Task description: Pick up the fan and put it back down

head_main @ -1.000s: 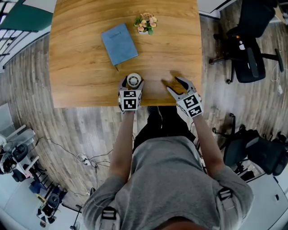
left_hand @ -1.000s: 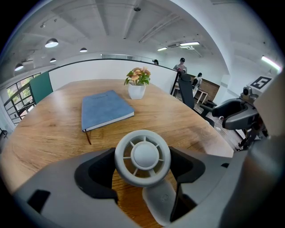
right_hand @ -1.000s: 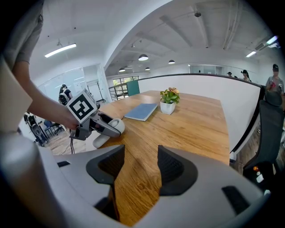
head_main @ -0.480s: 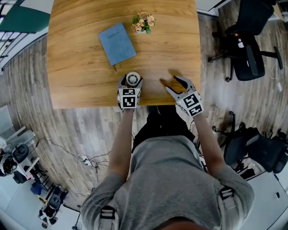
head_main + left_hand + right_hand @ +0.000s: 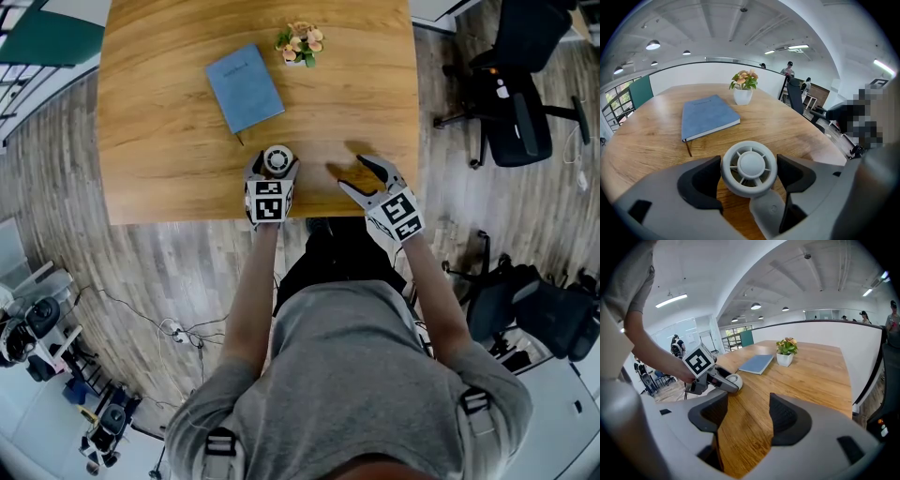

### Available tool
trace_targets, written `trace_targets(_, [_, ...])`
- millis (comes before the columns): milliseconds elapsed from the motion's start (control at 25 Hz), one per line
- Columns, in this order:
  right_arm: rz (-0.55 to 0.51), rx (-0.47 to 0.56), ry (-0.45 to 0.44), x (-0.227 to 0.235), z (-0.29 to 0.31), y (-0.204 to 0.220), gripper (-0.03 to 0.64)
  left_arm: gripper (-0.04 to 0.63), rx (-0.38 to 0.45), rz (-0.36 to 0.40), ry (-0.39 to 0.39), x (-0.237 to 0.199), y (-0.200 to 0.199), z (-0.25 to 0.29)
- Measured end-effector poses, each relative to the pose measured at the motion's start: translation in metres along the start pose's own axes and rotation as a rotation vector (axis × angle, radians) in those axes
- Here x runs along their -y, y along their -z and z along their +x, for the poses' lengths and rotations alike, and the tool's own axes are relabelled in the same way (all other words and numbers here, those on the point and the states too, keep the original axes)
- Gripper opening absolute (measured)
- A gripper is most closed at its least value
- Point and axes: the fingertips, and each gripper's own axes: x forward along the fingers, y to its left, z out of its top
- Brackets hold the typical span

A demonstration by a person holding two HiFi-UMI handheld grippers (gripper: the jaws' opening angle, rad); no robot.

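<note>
Left gripper view: L gripper (image 5: 749, 174) fingers (image 5: 701, 182) clamped fan (image 5: 750, 165) on bench (image 5: 801, 133); R gripper (image 5: 743, 416) fingers (image 5: 787, 420) just opened wide, empty. Far pot (image 5: 742, 96) held plant (image 5: 745, 79).

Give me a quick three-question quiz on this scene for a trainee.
1. True or false: the blue notebook lies closed on the table.
2. What is between the left gripper's jaws? A a mug, B the fan, C a stapler.
3. Name the thing standing just past the notebook's far corner.
Key: 1 true; 2 B, the jaws are closed on it; 3 the potted plant.
</note>
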Motion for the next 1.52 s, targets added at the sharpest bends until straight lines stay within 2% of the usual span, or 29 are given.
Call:
trace_targets(280, [-0.022, 0.003, 0.012, -0.002, -0.006, -0.007, 0.29, 0.368, 0.029, 0.021, 0.004, 0.005, -0.011, -0.012])
trace_targets(480, [-0.027, 0.035, 0.037, -0.003, -0.018, -0.018, 0.274, 0.368, 0.087, 0.037, -0.026, 0.006, -0.022, -0.035])
trace_targets(600, [-0.051, 0.084, 0.082, -0.003, -0.031, -0.026, 0.192, 0.367, 0.132, 0.041, -0.053, 0.005, -0.028, -0.051])
trace_targets(880, [-0.104, 0.126, 0.147, -0.013, -0.052, -0.032, 0.086, 0.355, 0.209, 0.045, -0.075, 0.009, -0.03, -0.087])
trace_targets(920, [-0.108, 0.133, 0.153, -0.015, -0.055, -0.034, 0.073, 0.334, 0.218, 0.044, -0.071, 0.01, -0.029, -0.092])
trace_targets(1000, [-0.115, 0.146, 0.161, -0.021, -0.06, -0.039, 0.046, 0.22, 0.242, 0.042, -0.062, 0.014, -0.028, -0.104])
trace_targets(1160, [-0.141, 0.152, 0.171, -0.031, -0.067, -0.044, 0.027, 0.044, 0.297, 0.037, -0.057, 0.02, -0.03, -0.131])
trace_targets(1240, [-0.149, 0.151, 0.184, -0.036, -0.071, -0.046, 0.023, 0.023, 0.313, 0.033, -0.054, 0.021, -0.028, -0.143])
trace_targets(1520, [-0.164, 0.171, 0.193, -0.051, -0.084, -0.054, 0.011, 0.018, 0.33, 0.052, -0.073, 0.026, -0.022, -0.172])
